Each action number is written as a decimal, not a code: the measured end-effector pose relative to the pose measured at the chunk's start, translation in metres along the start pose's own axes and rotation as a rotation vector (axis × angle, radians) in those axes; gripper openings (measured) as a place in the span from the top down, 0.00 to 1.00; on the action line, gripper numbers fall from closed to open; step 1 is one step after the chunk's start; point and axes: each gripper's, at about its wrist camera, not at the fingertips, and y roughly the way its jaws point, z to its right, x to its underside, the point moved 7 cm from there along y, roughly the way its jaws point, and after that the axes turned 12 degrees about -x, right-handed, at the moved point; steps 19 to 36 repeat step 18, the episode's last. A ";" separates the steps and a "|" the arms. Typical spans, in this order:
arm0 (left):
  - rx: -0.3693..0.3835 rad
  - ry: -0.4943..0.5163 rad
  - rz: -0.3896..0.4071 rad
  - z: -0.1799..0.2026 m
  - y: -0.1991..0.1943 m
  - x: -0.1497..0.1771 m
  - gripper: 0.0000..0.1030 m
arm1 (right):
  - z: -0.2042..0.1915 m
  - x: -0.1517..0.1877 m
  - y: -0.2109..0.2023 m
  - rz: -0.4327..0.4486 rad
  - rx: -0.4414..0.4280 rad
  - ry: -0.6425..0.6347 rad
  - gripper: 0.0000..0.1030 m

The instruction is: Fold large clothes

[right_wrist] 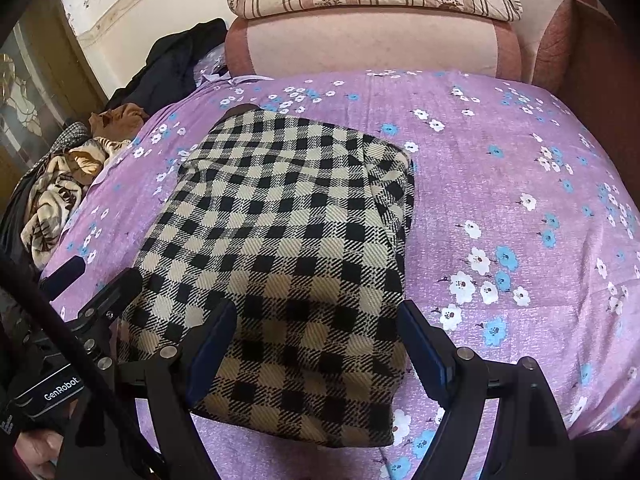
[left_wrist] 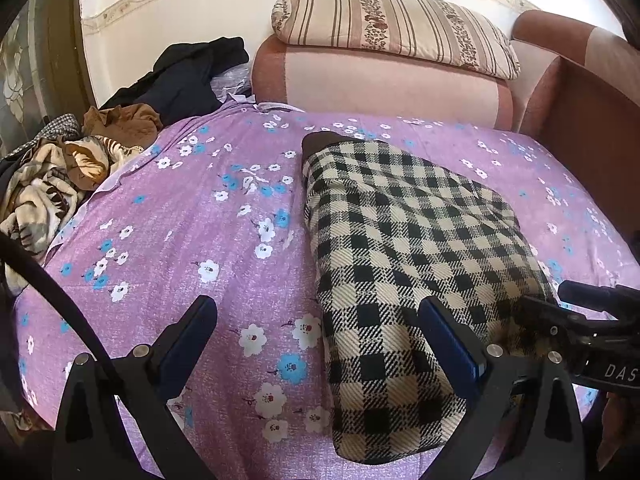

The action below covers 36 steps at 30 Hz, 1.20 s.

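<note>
- Both your grippers have their blue-padded fingers spread wide, with nothing pinched between them.
- Your left gripper (left_wrist: 318, 332) hangs over the purple floral bedsheet (left_wrist: 224, 240), its right-hand finger (left_wrist: 444, 344) above the near left edge of the checked garment (left_wrist: 404, 248) and its other finger over bare sheet; whether that finger touches the cloth you cannot tell.
- Your right gripper (right_wrist: 318, 336) sits over the near end of the same garment (right_wrist: 288, 240), one finger on each side of the folded bundle, pads released.
- That black-and-cream checked garment lies folded into a thick rectangle on the sheet, long side running away from you, a dark brown lining (left_wrist: 320, 140) showing at the far end.
- Behind it stands a pink cushion roll (left_wrist: 380, 80) with a striped pillow (left_wrist: 392, 28) on top.
- At the far left of the bed lies a heap of other clothes: a dark one (left_wrist: 188, 76), a brown one (left_wrist: 124, 124) and a cream patterned one (left_wrist: 44, 184).
- A hand (right_wrist: 34, 452) shows at the lower left of the right wrist view.
</note>
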 end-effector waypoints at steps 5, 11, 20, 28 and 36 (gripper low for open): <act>-0.001 0.000 0.002 0.001 0.000 0.000 0.03 | 0.000 0.001 0.000 -0.001 0.001 0.002 0.17; -0.002 -0.005 -0.001 -0.001 0.002 0.001 0.03 | -0.001 0.003 0.002 -0.007 0.001 0.003 0.17; 0.012 -0.007 0.024 -0.004 -0.001 -0.001 0.03 | -0.001 0.001 0.002 -0.013 -0.004 -0.005 0.17; 0.012 -0.007 0.024 -0.004 -0.001 -0.001 0.03 | -0.001 0.001 0.002 -0.013 -0.004 -0.005 0.17; 0.012 -0.007 0.024 -0.004 -0.001 -0.001 0.03 | -0.001 0.001 0.002 -0.013 -0.004 -0.005 0.17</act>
